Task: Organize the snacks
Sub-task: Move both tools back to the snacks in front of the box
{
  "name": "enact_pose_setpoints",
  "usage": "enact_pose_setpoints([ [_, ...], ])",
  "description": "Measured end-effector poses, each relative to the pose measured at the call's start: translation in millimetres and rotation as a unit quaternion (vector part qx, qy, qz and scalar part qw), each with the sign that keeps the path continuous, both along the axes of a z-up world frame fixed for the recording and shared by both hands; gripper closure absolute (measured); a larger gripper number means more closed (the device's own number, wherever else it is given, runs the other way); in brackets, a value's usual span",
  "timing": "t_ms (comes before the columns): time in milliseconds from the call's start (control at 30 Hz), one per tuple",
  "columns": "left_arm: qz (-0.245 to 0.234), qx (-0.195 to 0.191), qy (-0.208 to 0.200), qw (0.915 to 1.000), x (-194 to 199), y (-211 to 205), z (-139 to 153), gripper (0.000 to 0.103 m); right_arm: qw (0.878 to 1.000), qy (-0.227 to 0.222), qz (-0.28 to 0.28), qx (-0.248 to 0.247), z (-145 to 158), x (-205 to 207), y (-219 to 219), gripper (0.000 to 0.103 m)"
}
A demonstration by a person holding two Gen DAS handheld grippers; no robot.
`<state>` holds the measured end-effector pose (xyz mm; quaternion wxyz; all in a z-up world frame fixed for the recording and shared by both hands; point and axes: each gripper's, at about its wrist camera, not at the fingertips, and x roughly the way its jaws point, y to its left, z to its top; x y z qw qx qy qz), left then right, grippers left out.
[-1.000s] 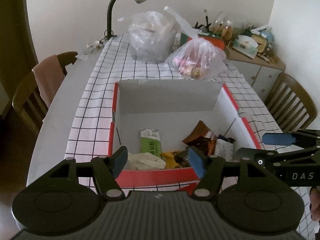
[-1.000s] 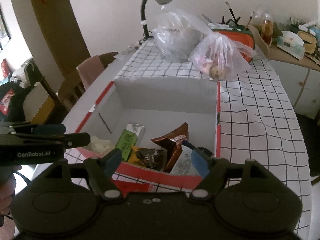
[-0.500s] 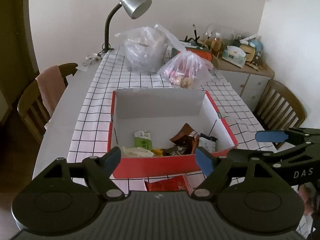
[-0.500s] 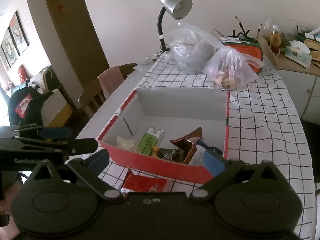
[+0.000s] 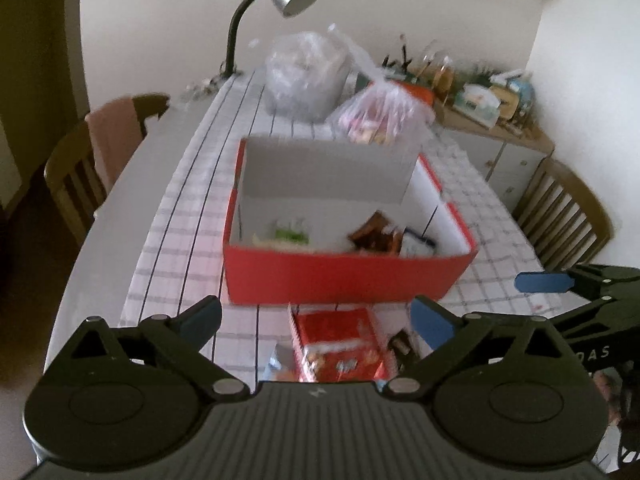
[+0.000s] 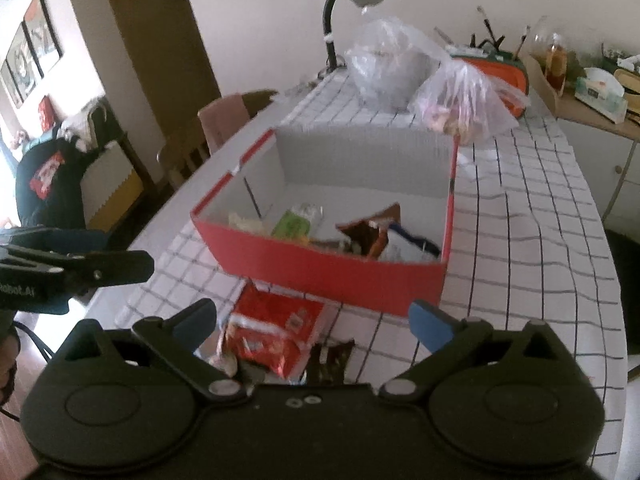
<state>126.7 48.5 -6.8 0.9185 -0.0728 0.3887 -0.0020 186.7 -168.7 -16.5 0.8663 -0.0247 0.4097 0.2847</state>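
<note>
Peeking brown wrapper [image 6: 329, 358] beside red packet [image 6: 276, 330]

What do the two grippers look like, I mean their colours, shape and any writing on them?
The left gripper and the right gripper look alike: matte black plastic, two round discs at the base, angular linkages with silver pivot pins, and blue fingertips. White lettering on the sides is cut off: "DAS" on the right gripper's, "Robot.AI" on the left one's.

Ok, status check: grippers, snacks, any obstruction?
Left gripper open, right gripper open, both empty. Red foil snack packet outside red cardboard box. Nothing blocking it.
</note>
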Motion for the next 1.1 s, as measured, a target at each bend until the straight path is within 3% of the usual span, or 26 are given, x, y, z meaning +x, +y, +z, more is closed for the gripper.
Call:
enact_pose_setpoints([
  [233, 0.005, 0.009, 0.056, 0.9984, -2.4, -1.4, -41.2, 0.002, 0.999, 0.025, 0.015, -0.034, -32.9, -7.2, 3.0, 0.0],
  [567, 0.003, 0.034, 0.098, 0.9946, -3.9, 5.9, -83.0, 0.002, 0.995, 0.046, 0.04, -0.073, -66.9, -12.6, 16.1, 0.005],
  [833, 0.016, 0.037, 0.124, 0.9915, 8.6, 25.8, -100.3, 0.003, 0.992, 0.052, 0.043, -0.107, -89.8, -8.9, 25.8, 0.02],
  [967, -0.001, 0.04, 0.137, 0.9898, 18.1, 22.6, -107.8, 0.014, 0.991, 0.053, 0.04, -0.115, -94.5, -4.2, 29.8, 0.027],
  [1100, -0.012, 0.042, 0.145, 0.9884, 27.4, 21.8, -113.3, 0.018, 0.991, 0.053, 0.037, -0.12, -98.8, 1.0, 34.5, 0.033],
])
